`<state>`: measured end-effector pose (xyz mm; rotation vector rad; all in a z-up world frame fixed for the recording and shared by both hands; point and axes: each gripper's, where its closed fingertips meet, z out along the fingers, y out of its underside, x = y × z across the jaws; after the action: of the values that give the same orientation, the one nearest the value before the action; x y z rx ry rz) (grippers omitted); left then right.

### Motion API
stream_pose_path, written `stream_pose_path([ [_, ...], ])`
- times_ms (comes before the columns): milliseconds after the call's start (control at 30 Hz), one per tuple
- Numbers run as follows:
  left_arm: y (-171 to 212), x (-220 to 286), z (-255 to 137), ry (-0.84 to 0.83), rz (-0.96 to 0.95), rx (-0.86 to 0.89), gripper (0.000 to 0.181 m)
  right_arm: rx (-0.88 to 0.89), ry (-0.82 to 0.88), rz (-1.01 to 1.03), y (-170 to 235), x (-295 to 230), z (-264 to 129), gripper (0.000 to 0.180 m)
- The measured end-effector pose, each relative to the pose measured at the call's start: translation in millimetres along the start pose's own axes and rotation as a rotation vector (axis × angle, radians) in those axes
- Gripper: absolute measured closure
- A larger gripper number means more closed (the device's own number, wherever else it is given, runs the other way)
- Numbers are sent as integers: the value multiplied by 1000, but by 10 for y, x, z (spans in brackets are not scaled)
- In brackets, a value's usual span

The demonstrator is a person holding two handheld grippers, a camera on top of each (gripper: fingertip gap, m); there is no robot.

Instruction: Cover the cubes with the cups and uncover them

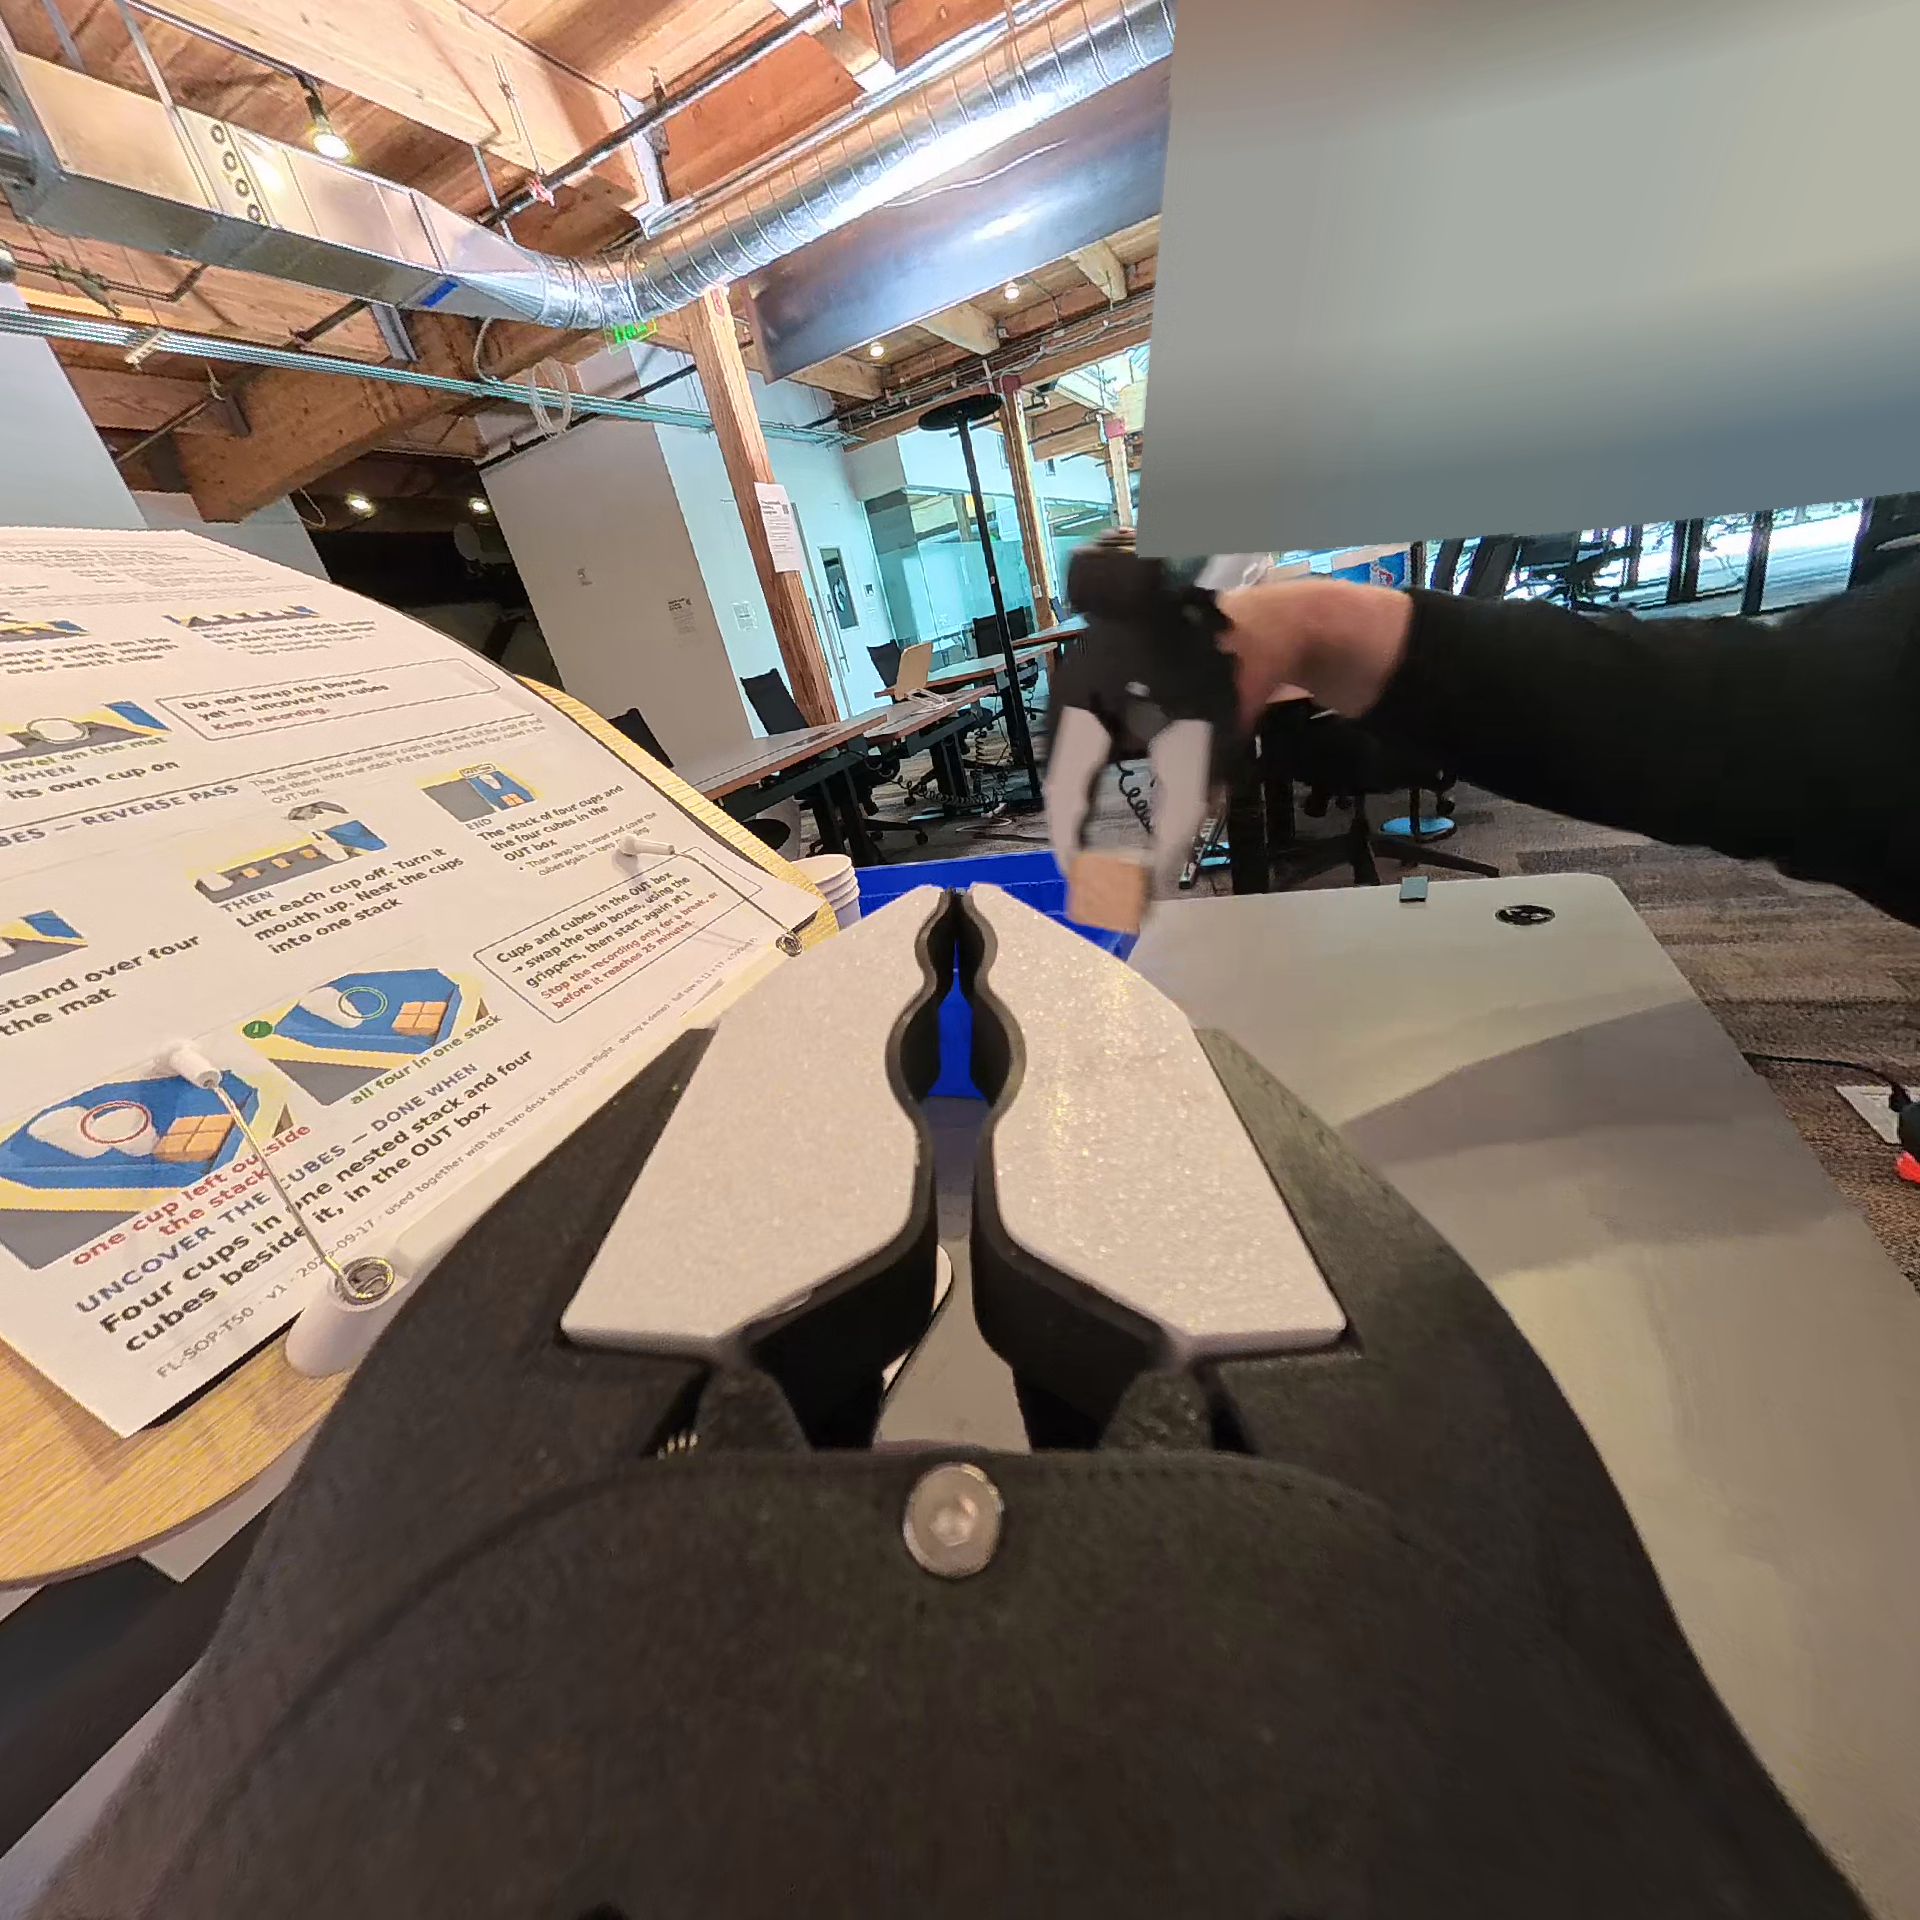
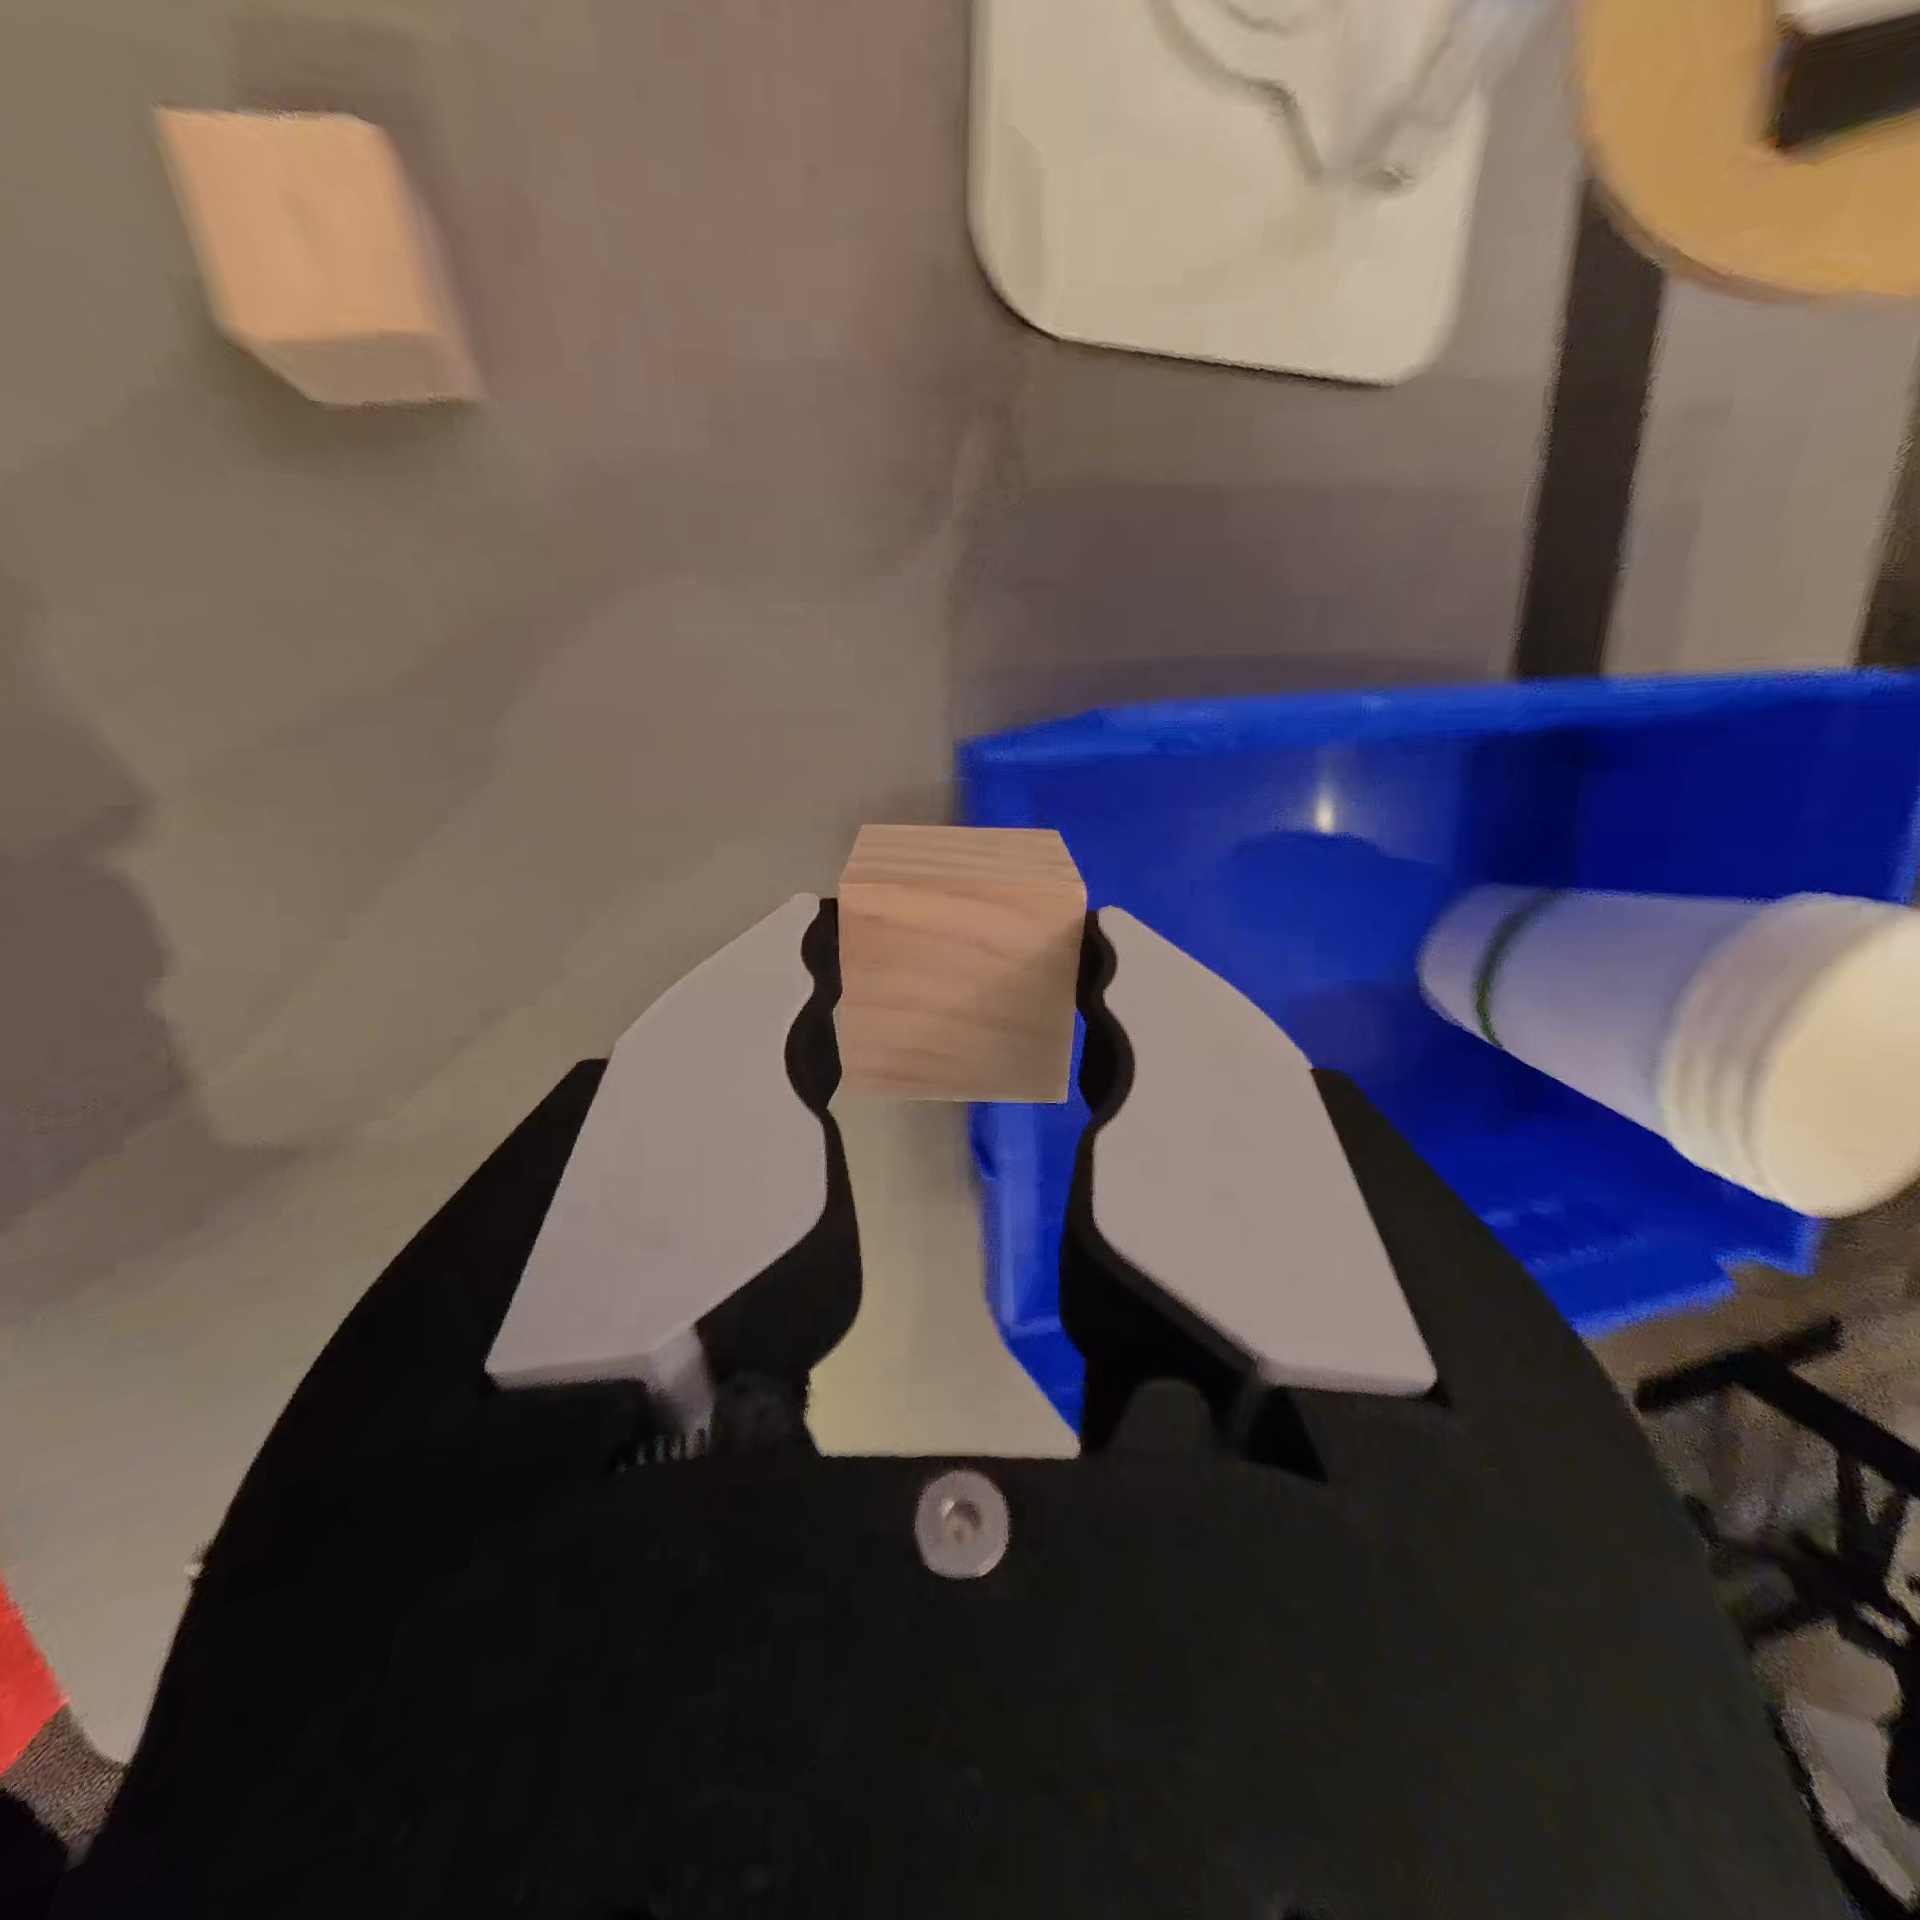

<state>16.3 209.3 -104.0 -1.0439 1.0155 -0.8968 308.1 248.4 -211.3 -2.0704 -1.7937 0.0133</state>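
My right gripper is shut on a wooden cube and holds it above the grey table, beside the left wall of a blue bin. A stack of white paper cups lies in the bin. A second wooden cube rests on the table farther off to the left. My left gripper is shut and empty, pointing over the table toward the blue bin. In the left wrist view the right gripper holds the cube at the bin's edge.
A sheet of illustrated instructions is clipped to a round wooden board at the left. A white tray lies on the grey table at the back. Office desks and chairs stand beyond.
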Motion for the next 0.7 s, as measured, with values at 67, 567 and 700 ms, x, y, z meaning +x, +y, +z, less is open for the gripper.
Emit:
stream_pose_path([
  [67,1,-2,-2,-3,3,-2,181,-31,0,26,136,259,56,135],
  [567,114,-50,21,-10,-10,-35,181,-190,-244,43,678,602,1124,135],
  [700,156,-52,44,-8,-14,-48,181,-226,-292,27,708,528,1165,135],
])
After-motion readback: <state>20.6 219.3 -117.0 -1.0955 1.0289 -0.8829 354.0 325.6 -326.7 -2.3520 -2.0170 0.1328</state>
